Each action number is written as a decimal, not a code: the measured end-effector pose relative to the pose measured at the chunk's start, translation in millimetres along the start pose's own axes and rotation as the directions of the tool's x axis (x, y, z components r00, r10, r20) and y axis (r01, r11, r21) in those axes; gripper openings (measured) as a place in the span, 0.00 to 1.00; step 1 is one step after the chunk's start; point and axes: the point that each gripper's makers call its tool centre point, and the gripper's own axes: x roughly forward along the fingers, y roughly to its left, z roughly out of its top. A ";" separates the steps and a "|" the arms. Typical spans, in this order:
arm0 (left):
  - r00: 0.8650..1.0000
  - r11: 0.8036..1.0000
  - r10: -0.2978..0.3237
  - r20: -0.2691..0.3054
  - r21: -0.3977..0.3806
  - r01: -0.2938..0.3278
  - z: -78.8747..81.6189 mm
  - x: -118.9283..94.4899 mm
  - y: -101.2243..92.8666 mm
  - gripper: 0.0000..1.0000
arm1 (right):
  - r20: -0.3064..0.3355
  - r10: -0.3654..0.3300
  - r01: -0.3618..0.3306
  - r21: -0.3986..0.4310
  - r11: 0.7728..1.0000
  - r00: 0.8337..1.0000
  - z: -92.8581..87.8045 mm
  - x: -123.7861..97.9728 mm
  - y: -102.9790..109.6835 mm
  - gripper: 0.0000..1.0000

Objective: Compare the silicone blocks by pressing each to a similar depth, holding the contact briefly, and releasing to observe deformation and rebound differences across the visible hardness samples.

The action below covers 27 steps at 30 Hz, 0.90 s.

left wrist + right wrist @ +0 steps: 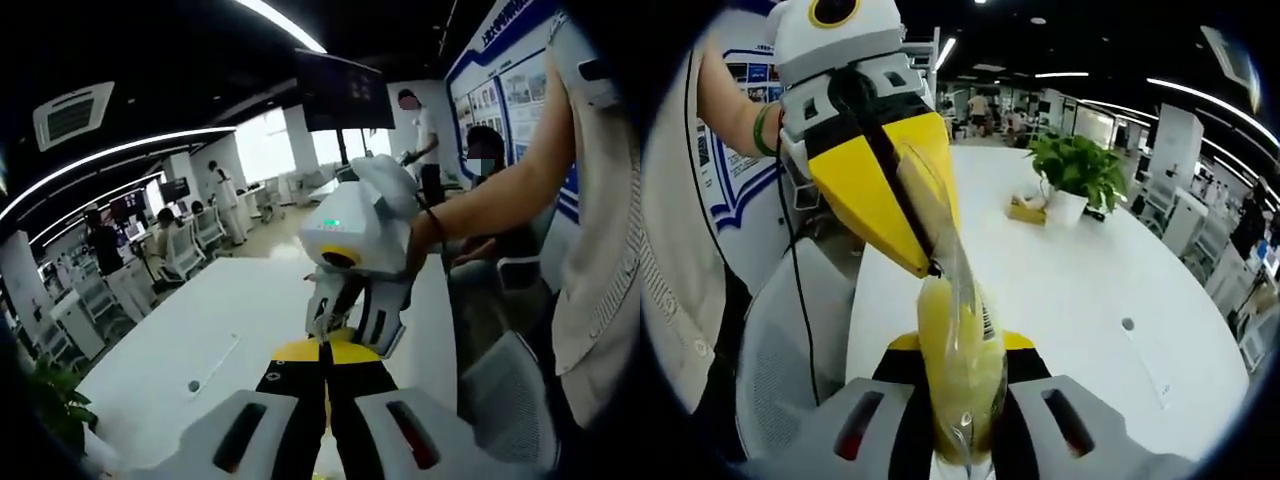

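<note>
Right gripper view: a yellow block in a clear plastic bag (958, 370) sits low centre of frame, long axis running up-frame from between the right gripper (960, 440) jaws toward the left gripper (925, 262). Bag's upper end narrows to a thin clear strip w/ a barcode label on its right edge, tilting slightly left as it rises. Right gripper jaws are closed against the bag's lower part, pinching it from both sides. Left gripper enters from upper left, yellow jaws pointing down-right, tips clamped together on the bag's upper strip. So the bag hangs in the air between the two tools, above the white table (1070, 290), not touching it.

Left gripper view: left gripper (326, 345) jaws rise from bottom centre, black w/ yellow tips, drawn together; right gripper (335, 325) meets them tip to tip at frame centre, held by a person's hand (420, 235) reaching in from the right. Bag itself is hard to make out here.

Surface & room: long white table, a small round port (1127, 324) in its top at right. Potted green plant (1077, 170) stands at the far end, a small yellow item just beside its left. White mesh chair (790, 340) at lower left. Open office behind, dark ceiling w/ strip lights, people at desks, blue wall board (505, 85) in the upper right of the left gripper view.
</note>
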 end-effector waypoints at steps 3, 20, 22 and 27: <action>1.000 1.000 -0.007 -0.007 0.003 0.007 -0.5 1.7 -1.2 0.00 | -0.007 0.001 -0.001 0.001 1.000 1.000 -2.4 -0.8 0.8 0.10; 0.999 0.999 -0.033 -0.015 0.008 0.033 0.6 10.4 -6.2 0.00 | -0.007 -0.001 0.001 0.031 1.000 1.000 -9.8 -6.8 1.0 0.10; 0.999 0.999 -0.033 -0.014 0.008 0.033 0.7 10.7 -6.1 0.00 | -0.008 0.001 0.000 0.034 0.999 1.000 -9.9 -6.9 1.1 0.10; 0.999 0.999 -0.033 -0.016 0.010 0.033 0.0 10.5 -5.1 0.00 | -0.006 -0.002 0.002 0.029 1.000 1.000 -9.5 -6.2 0.4 0.10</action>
